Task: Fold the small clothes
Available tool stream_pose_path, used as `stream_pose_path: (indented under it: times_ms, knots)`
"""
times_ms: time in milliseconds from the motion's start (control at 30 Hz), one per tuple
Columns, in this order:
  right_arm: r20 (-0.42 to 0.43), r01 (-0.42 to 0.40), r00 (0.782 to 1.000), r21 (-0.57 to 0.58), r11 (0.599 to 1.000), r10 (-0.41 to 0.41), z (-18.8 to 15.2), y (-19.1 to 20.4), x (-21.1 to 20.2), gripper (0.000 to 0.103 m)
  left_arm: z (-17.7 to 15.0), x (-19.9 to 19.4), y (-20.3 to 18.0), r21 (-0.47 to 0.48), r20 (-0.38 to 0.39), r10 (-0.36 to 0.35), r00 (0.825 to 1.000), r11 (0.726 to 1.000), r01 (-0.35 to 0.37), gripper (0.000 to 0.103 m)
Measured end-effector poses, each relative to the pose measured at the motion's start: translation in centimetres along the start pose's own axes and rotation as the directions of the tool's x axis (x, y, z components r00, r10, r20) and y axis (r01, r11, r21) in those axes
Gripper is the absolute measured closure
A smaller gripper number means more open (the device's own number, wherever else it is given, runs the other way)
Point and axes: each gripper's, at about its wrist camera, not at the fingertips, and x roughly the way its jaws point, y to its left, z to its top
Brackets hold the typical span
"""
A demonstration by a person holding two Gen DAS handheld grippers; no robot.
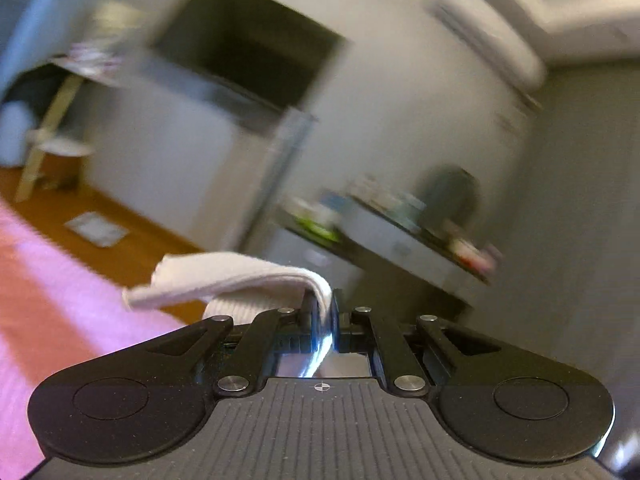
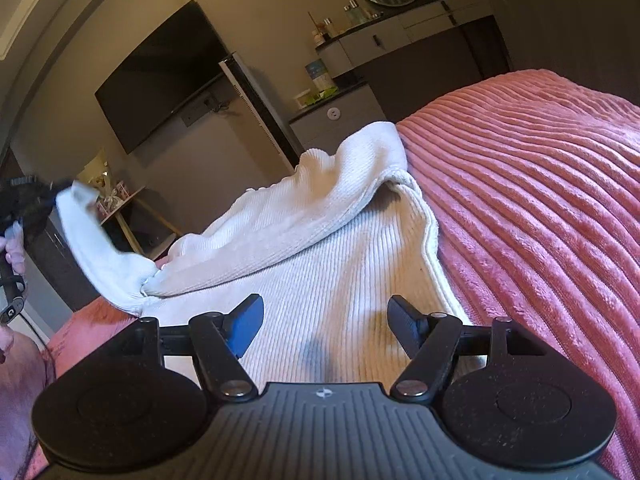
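Observation:
A white ribbed knit garment (image 2: 320,248) lies on the pink ribbed bedspread (image 2: 540,200), partly folded over itself. My left gripper (image 1: 322,304) is shut on one end of the garment (image 1: 224,280) and holds it up in the air above the bed. In the right wrist view the left gripper (image 2: 24,200) shows at the far left, lifting a sleeve (image 2: 92,240). My right gripper (image 2: 324,320) is open and empty, hovering just over the garment's flat part.
The pink bedspread (image 1: 48,300) fills the lower left of the left wrist view, with wooden floor (image 1: 120,216) beyond. A wall TV (image 2: 160,76), a counter with bottles (image 2: 400,32) and a small side table (image 2: 128,204) stand past the bed.

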Motion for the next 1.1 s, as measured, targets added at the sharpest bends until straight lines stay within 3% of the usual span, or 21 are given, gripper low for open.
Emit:
stream_pose_path:
  times_ms: [67, 133, 200, 267, 367, 400, 500, 600, 633, 767, 900, 1000, 1100]
  knots:
    - [0.000, -0.002, 1.000, 0.001, 1.000, 0.002, 0.1, 0.0, -0.1, 0.034, -3.0, 1.4, -3.3, 0.073, -0.076, -0.047, 0.996, 0.996, 0.053, 0.095]
    - [0.003, 0.000, 1.000, -0.003, 1.000, 0.000, 0.2, -0.1, -0.3, 0.034, -6.7, 3.1, -6.2, 0.156, -0.182, -0.037, 0.983, 0.985, 0.066, 0.094]
    - [0.004, -0.003, 1.000, 0.004, 1.000, 0.003, 0.2, -0.4, -0.4, 0.034, -10.7, 4.3, -7.8, 0.199, -0.289, 0.058, 0.956, 0.980, 0.001, 0.093]
    - [0.001, -0.009, 1.000, 0.012, 1.000, 0.009, 0.2, -0.7, -0.4, 0.034, -13.1, 3.9, -7.7, 0.168, -0.328, 0.122, 0.937, 0.983, -0.069, 0.090]
    - [-0.003, -0.012, 1.000, 0.005, 1.000, 0.012, 0.3, -0.8, -0.1, 0.034, -15.0, 1.1, -7.2, 0.154, -0.288, 0.234, 0.929, 0.968, -0.196, 0.076]
    - [-0.005, -0.015, 1.000, 0.007, 1.000, 0.015, 0.4, -0.8, 0.0, 0.034, -15.2, 0.3, -7.0, 0.171, -0.274, 0.278, 0.921, 0.956, -0.238, 0.066]
    - [-0.025, -0.031, 0.999, 0.029, 0.999, 0.032, 0.9, -0.7, 0.5, 0.034, -14.5, -0.6, -5.9, 0.270, -0.240, 0.398, 0.885, 0.903, -0.333, 0.056]
    - [-0.042, -0.055, 0.997, 0.061, 0.997, 0.058, 1.8, -0.2, 1.1, 0.034, -13.7, -1.7, -4.3, 0.205, -0.230, 0.437, 0.870, 0.895, -0.396, 0.042]
    - [-0.040, -0.067, 0.997, 0.069, 0.995, 0.070, 2.2, 0.1, 1.3, 0.034, -13.8, -1.9, -3.7, 0.198, -0.234, 0.446, 0.864, 0.892, -0.407, 0.042]
    - [-0.056, -0.101, 0.993, 0.047, 0.994, 0.104, 4.8, 3.5, 3.0, 0.034, -14.4, -2.1, -1.7, 0.158, -0.296, 0.502, 0.813, 0.865, -0.477, 0.042]
    - [-0.126, -0.115, 0.987, -0.090, 0.989, 0.103, 7.2, 10.1, 7.7, 0.034, -14.4, -3.1, -0.3, 0.101, -0.325, 0.506, 0.799, 0.858, -0.503, 0.041]
    - [-0.204, -0.079, 0.978, -0.198, 0.977, 0.038, 8.0, 15.1, 12.6, 0.034, -14.3, -4.1, 0.2, 0.104, -0.333, 0.548, 0.767, 0.830, -0.548, 0.040]
    - [-0.285, 0.017, 0.954, -0.265, 0.964, -0.095, 7.8, 17.4, 17.6, 0.038, -14.8, -5.1, 0.5, 0.085, -0.357, 0.537, 0.764, 0.833, -0.546, 0.038]
